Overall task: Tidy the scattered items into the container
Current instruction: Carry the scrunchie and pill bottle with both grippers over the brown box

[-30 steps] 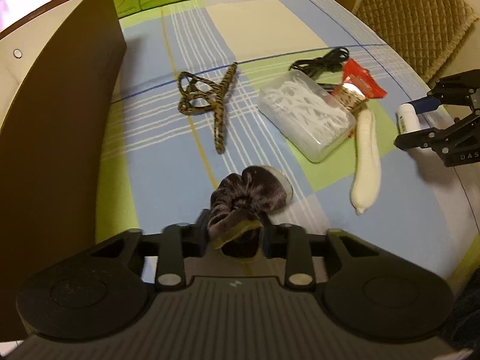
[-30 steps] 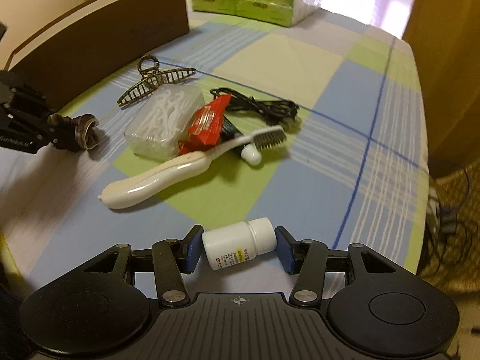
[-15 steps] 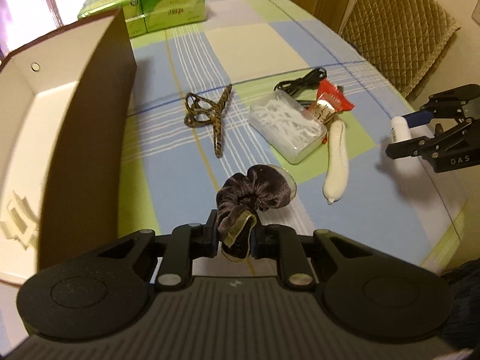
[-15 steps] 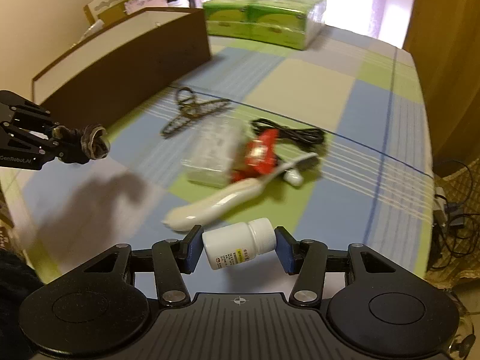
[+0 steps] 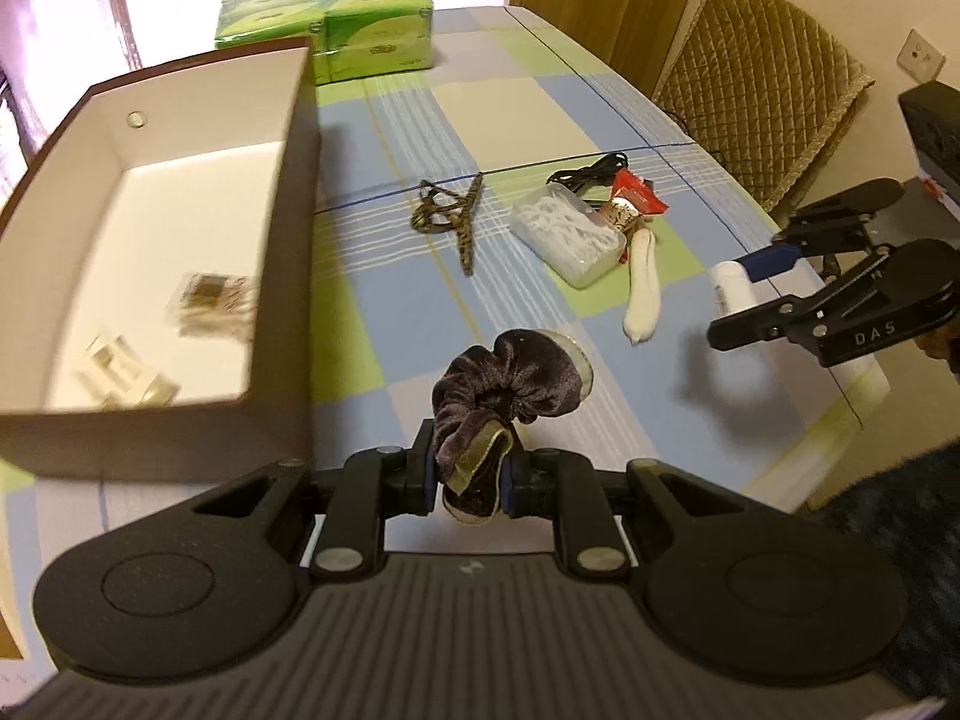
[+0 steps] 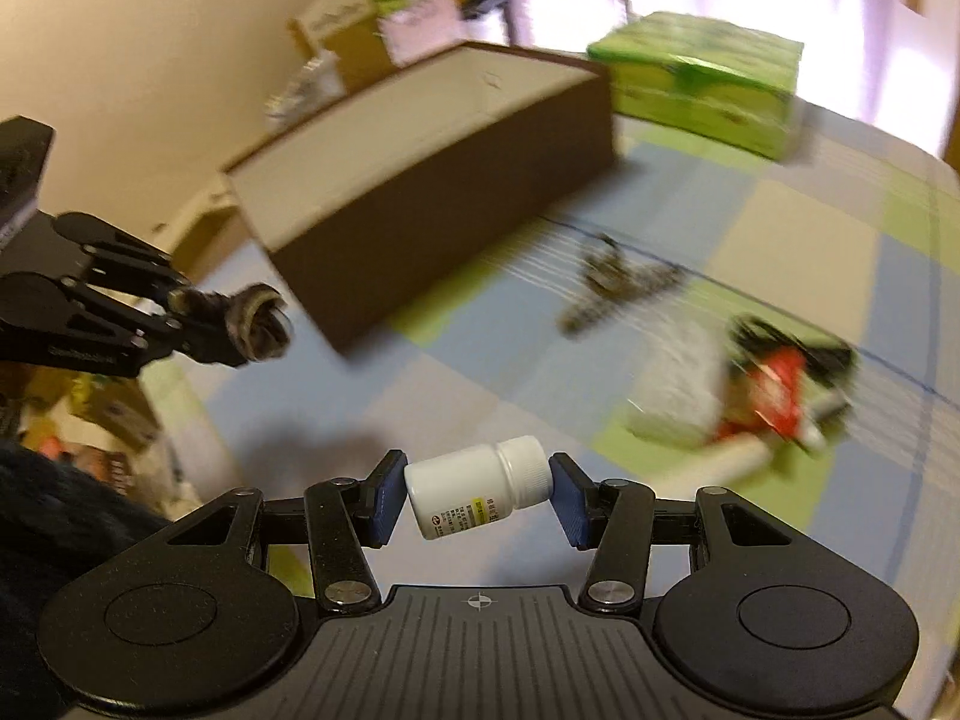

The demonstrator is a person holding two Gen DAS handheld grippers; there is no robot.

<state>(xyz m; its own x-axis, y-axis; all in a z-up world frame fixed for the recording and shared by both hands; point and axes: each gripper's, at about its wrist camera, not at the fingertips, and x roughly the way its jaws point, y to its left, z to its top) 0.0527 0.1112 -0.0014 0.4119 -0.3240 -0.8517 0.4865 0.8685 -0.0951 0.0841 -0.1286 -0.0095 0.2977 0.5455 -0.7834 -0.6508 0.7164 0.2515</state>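
My left gripper (image 5: 467, 477) is shut on a dark velvet scrunchie (image 5: 510, 381), held in the air just right of the brown box (image 5: 288, 240). My right gripper (image 6: 477, 495) is shut on a white pill bottle (image 6: 474, 489), gripped end to end, lifted above the table. In the left wrist view the right gripper (image 5: 747, 300) hangs at the right with the pill bottle (image 5: 732, 294). In the right wrist view the left gripper (image 6: 198, 324) carries the scrunchie (image 6: 258, 324) near the box (image 6: 456, 192). A hair claw (image 5: 447, 219), floss-pick case (image 5: 567, 237), red packet (image 5: 636, 198), white toothbrush (image 5: 642, 294) and black cable (image 5: 591, 171) lie on the tablecloth.
The box's white inside (image 5: 180, 228) holds a small clear packet (image 5: 207, 303) and a white plastic piece (image 5: 120, 369). A green tissue pack (image 5: 324, 27) stands behind the box. A padded chair (image 5: 756, 78) stands beyond the table's right edge.
Both grippers have risen with their loads and moved towards the box. The inside of the box has come into the left wrist view. The items on the cloth have not moved.
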